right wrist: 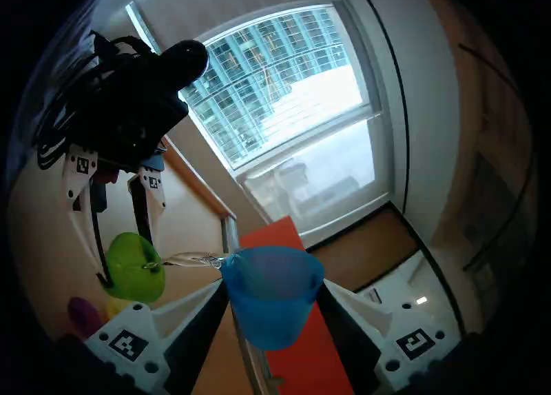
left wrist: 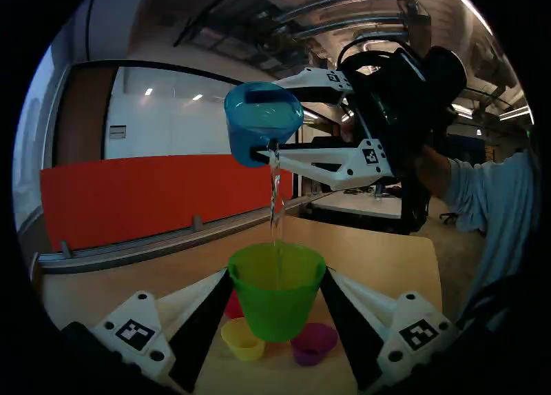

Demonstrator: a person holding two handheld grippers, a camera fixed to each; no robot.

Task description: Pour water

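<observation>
Right gripper (right wrist: 273,305) grips tilted blue cup (left wrist: 264,123), lip straight above green cup (right wrist: 134,267), which left gripper (left wrist: 275,295) clenches over the table (left wrist: 386,250), short of its far edge. Water stream (left wrist: 277,202) lands inside.

The tilted cup (left wrist: 263,123) sits between the right gripper's (right wrist: 272,291) fingers, straight above the upright cup (left wrist: 277,298), which is between the left gripper's (left wrist: 275,276) fingers. Water (left wrist: 277,202) falls from the upper into the lower. Small cups (left wrist: 243,338) lie on the table (left wrist: 386,257) beneath.
</observation>
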